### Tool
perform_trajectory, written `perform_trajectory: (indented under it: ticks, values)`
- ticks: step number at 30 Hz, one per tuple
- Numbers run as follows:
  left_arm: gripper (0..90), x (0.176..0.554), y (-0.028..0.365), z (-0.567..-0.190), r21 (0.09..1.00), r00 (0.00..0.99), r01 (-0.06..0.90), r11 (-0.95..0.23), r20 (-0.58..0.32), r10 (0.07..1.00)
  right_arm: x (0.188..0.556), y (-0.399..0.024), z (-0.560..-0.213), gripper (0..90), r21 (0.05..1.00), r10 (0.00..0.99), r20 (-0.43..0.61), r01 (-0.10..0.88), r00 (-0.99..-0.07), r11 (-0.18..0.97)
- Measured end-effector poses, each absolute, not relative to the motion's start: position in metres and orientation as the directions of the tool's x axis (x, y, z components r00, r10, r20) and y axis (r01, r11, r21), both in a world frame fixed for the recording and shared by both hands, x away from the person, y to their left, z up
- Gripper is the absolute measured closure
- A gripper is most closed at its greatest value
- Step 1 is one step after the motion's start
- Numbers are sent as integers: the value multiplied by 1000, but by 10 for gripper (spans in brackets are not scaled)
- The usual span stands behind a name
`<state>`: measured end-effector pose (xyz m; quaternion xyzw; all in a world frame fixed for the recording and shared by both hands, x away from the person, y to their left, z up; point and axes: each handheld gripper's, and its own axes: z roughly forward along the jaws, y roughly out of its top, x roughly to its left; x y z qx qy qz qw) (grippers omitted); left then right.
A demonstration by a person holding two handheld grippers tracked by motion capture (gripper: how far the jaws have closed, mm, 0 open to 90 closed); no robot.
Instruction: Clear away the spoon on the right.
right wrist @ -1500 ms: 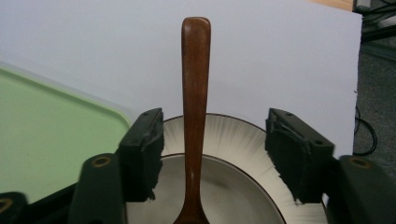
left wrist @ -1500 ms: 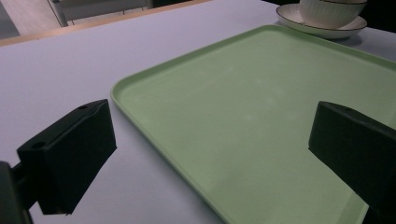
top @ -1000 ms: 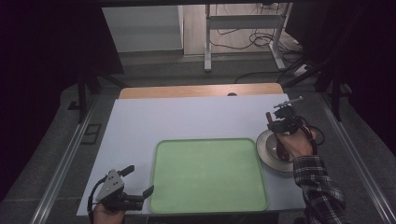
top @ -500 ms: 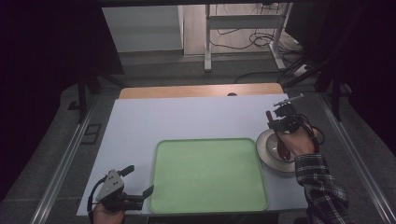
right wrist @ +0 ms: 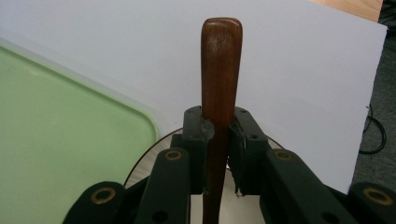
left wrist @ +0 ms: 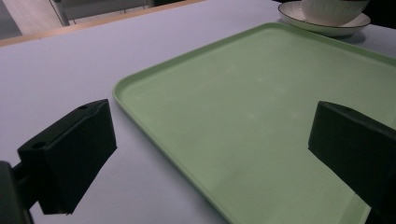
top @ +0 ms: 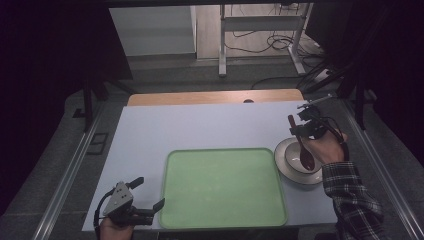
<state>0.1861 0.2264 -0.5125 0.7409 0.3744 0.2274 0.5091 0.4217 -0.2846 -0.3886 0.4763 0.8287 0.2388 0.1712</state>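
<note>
In the high view, a green tray (top: 223,187) is seen on the pale blue table (top: 200,127), and it serves as the landmark for everything else. Just beside the tray's right edge a white bowl (top: 290,152) is set on a plate (top: 298,181). Above that bowl the right gripper (top: 299,131) is held in a hand with a plaid sleeve (top: 352,197), and a dark wooden spoon (top: 303,148) is gripped in it, with the spoon's bowl end hanging over the white bowl and the handle end pointing away from the tray's near edge. Off the tray's near left corner the left gripper (top: 148,194) is held low, with its jaws spread apart and nothing between them. In the left gripper view, the two black jaws are seen wide apart, one over the bare table and one over the tray (left wrist: 261,116), whose rounded corner lies between them; beyond the tray's far corner the bowl (left wrist: 332,8) on its plate (left wrist: 322,25) is visible. In the right gripper view, the jaws are pressed together on the spoon (right wrist: 220,74), whose brown handle rises straight up between the pads, with the tray (right wrist: 60,140) to the left and the plate's rim (right wrist: 140,163) below the jaws, beside the tray's corner.
</note>
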Motion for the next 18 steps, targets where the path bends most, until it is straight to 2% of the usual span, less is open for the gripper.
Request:
perform_trajectory:
  ticks: [18]
  values:
    - [8,187,225,-512,924,619,322,-208,-39,784,404,-279,-358,781,505,862,-21,738,-507,447]
